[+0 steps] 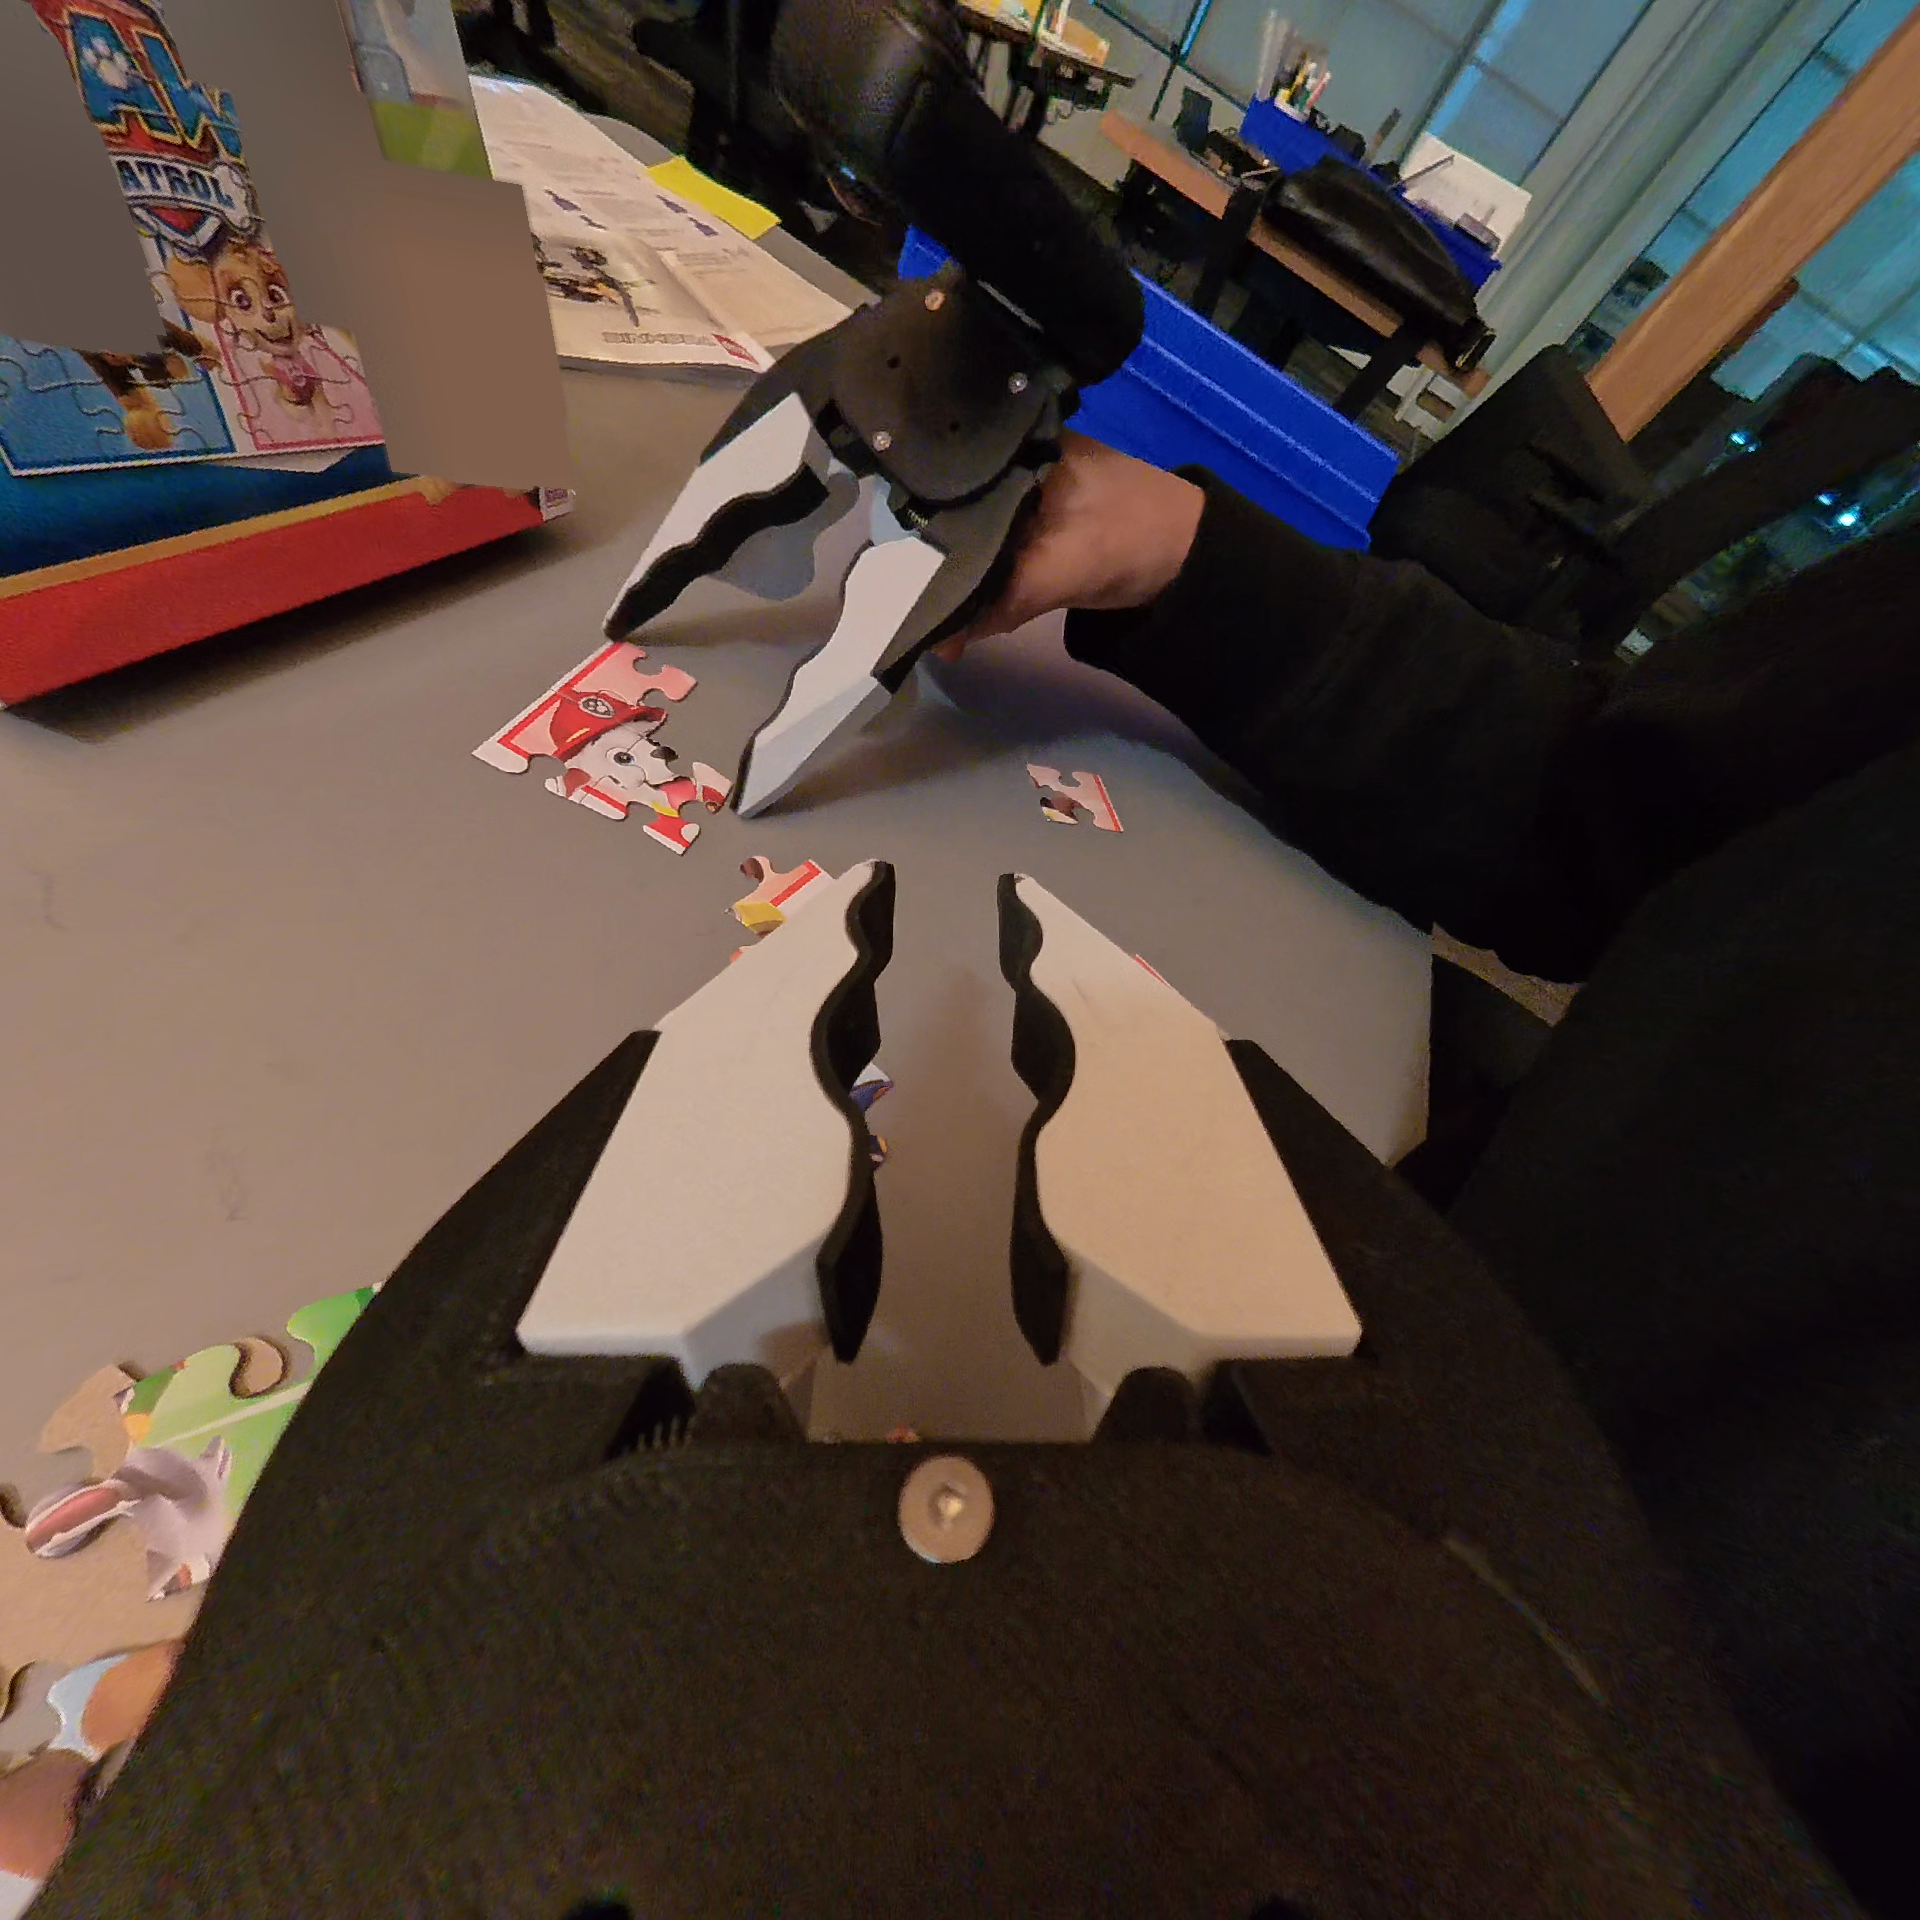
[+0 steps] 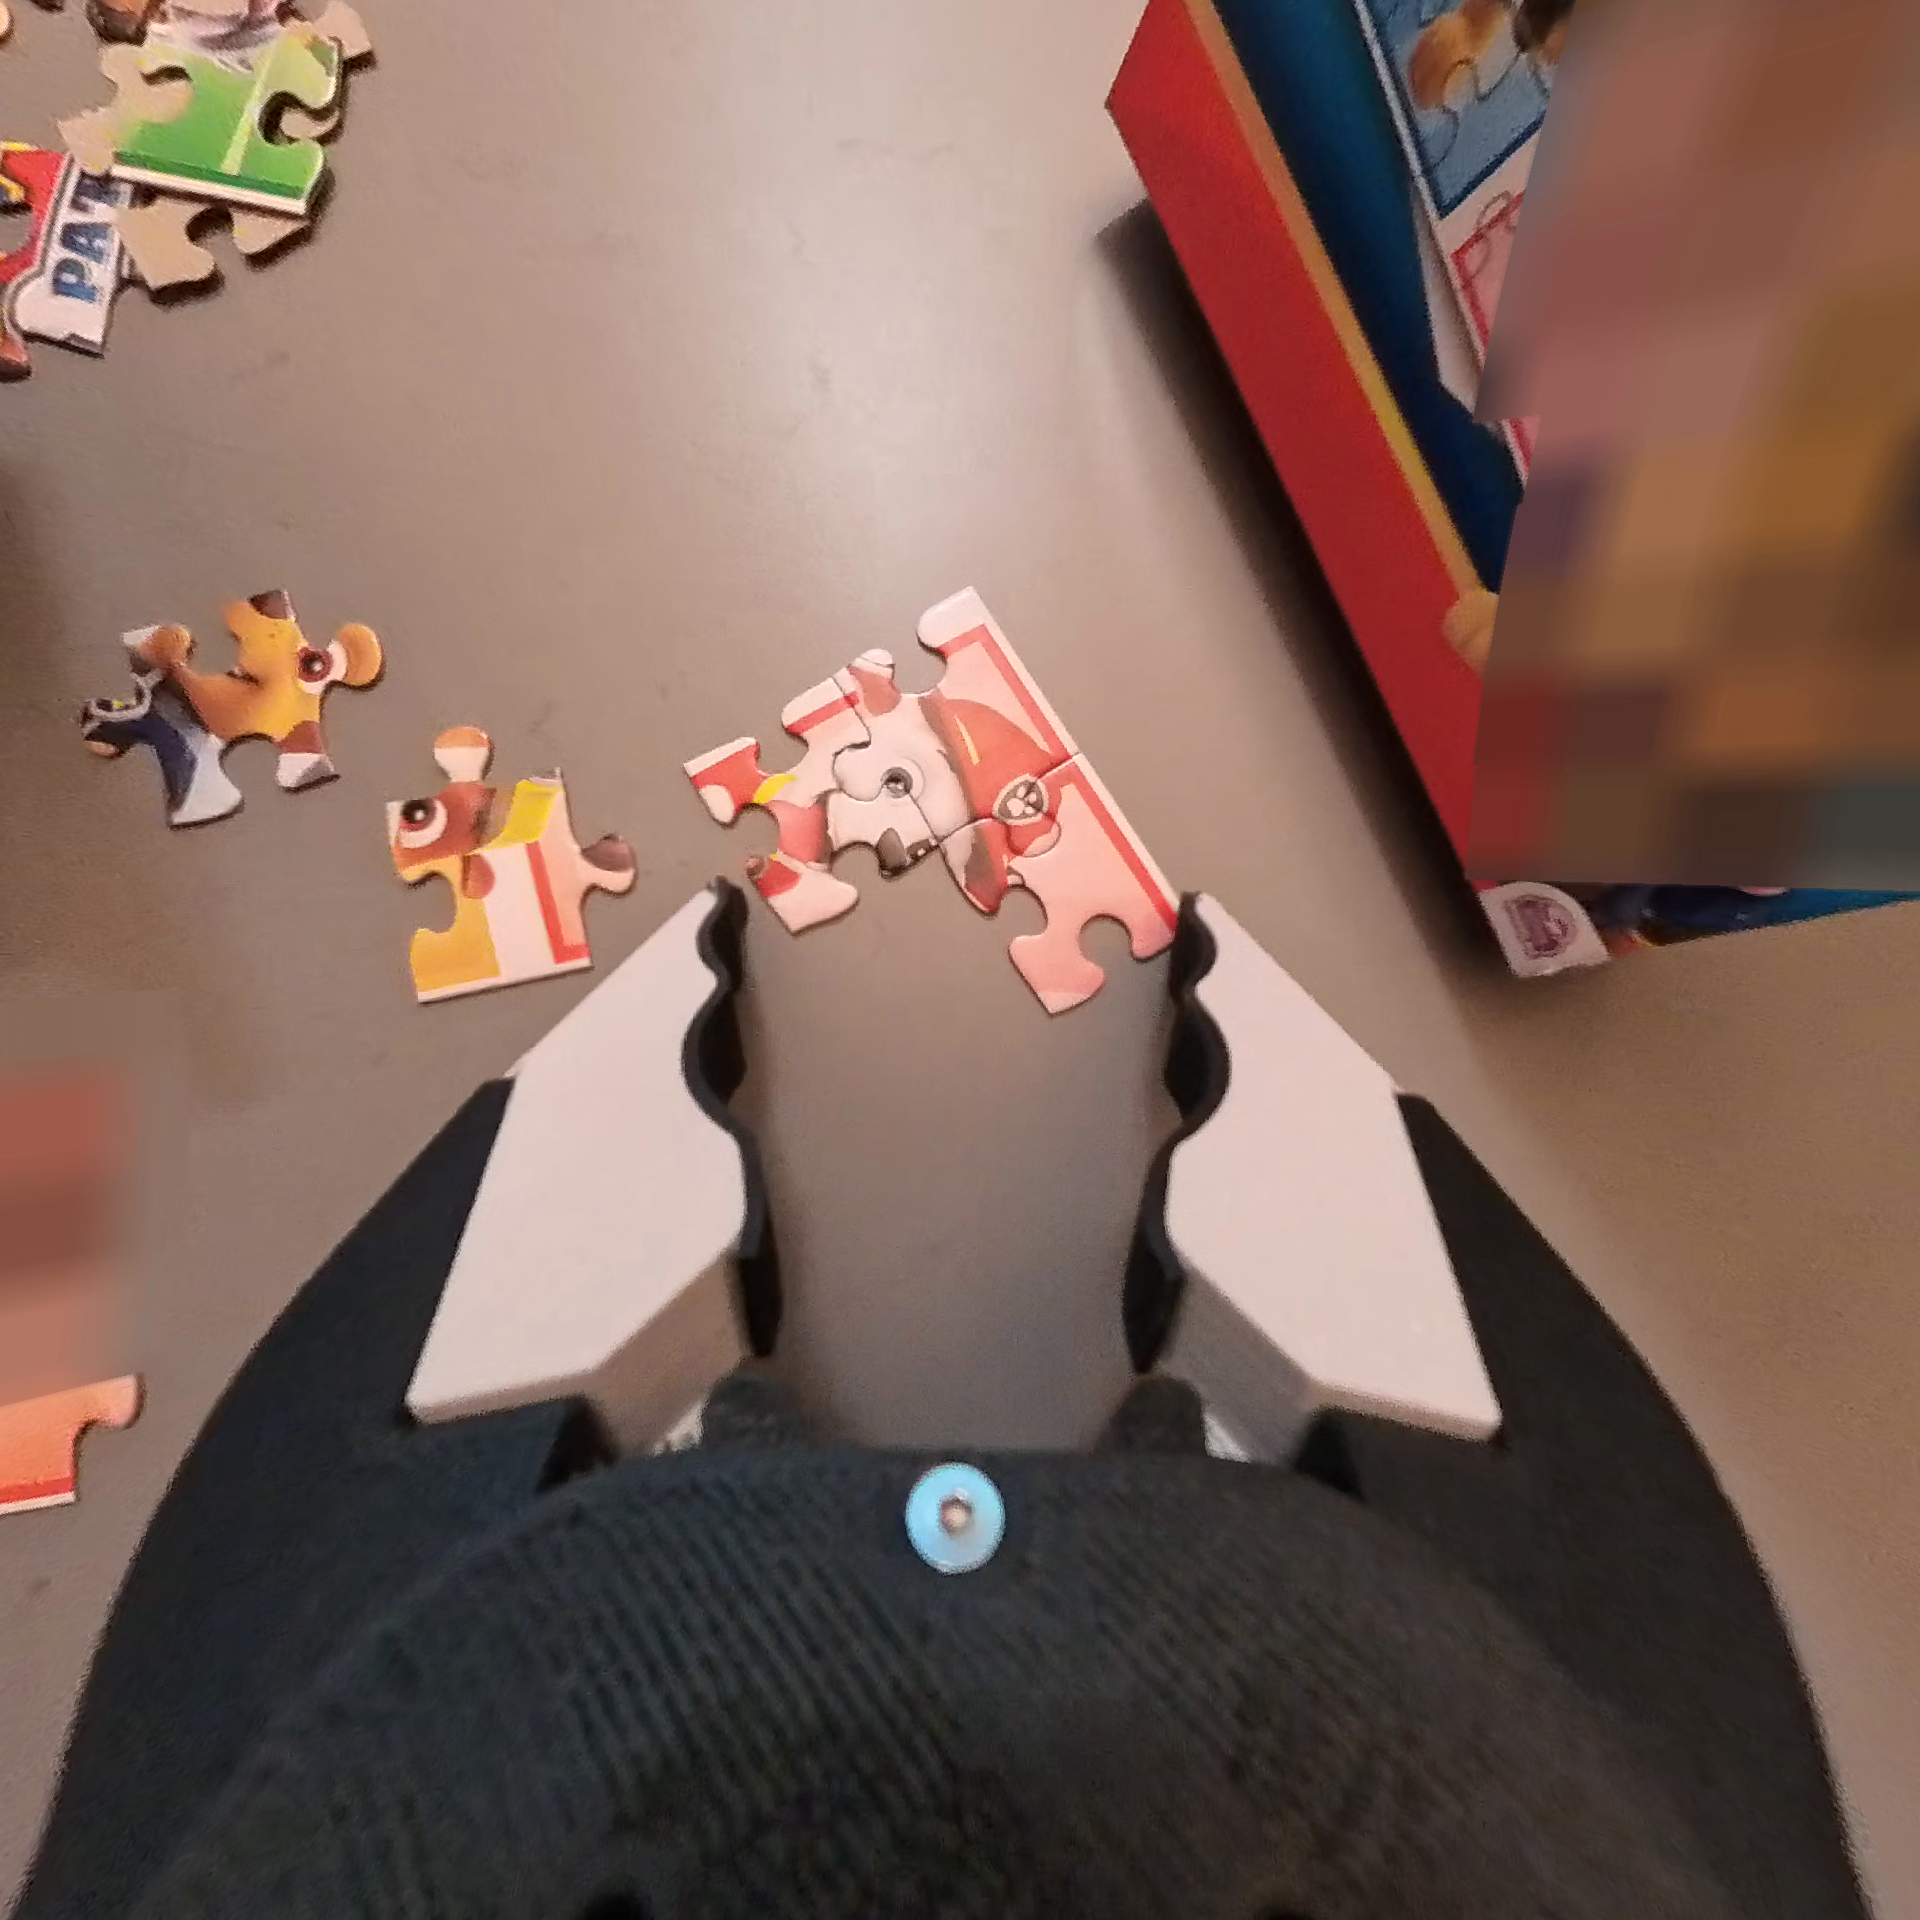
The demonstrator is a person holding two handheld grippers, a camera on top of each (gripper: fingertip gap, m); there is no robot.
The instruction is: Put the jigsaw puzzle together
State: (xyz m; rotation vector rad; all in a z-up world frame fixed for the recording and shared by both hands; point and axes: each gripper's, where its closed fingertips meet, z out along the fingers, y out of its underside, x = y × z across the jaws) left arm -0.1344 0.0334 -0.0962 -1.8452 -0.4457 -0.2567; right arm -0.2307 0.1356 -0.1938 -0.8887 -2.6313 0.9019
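- Loose pieces off to the left, not joined to anything.
- Left gripper: narrow gap, nothing pinched, hovering over table.
- Red cluster joined up mid-table; right gripper spread wide, empty, just beside it.
- Puzzle box far right.

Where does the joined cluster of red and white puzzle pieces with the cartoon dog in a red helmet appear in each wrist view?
Left wrist view: joined red and white puzzle cluster lies left of centre, at the right gripper's near fingertip.
Right wrist view: cluster at centre, just beyond the open fingertips.
Shared landmark: red-edged puzzle box.
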